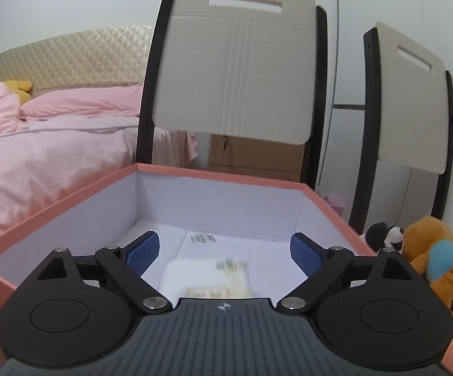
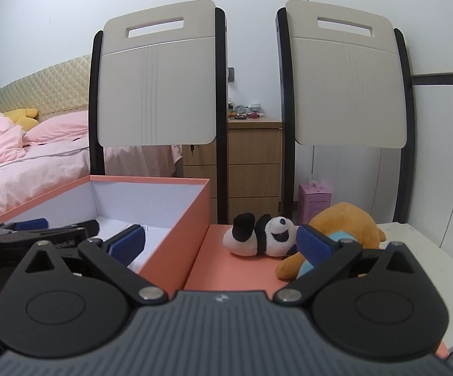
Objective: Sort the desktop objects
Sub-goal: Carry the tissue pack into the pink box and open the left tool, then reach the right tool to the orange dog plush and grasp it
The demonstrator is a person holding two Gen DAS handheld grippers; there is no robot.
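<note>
Left wrist view looks down into an open salmon-pink box (image 1: 69,200) with white inner walls; the left gripper (image 1: 224,252) hangs over its near edge with jaws spread wide and nothing pinched between the blue pads (image 1: 143,250). On the box floor, below the gap in the jaws, lies a blurred white packet (image 1: 207,277) with yellowish contents, and farther in, toward the far wall, a small white label (image 1: 202,238) lies flat. Right wrist view shows the right gripper (image 2: 220,241) likewise spread, holding nothing, poised over the box's right wall and the salmon-pink lid or mat (image 2: 235,269) beside it. On that mat, near its far edge, a panda plush (image 2: 264,235) lies on its side, touching an orange plush with a blue bib (image 2: 345,222) at the mat's right edge; the right pad of the gripper overlaps the orange plush in this view, though contact cannot be told. Both plushes are outside the box, just beside its right wall. Behind stand two beige chair backs (image 2: 157,84), a wooden drawer unit (image 2: 254,163), and a bed with pink bedding (image 2: 22,169).
</note>
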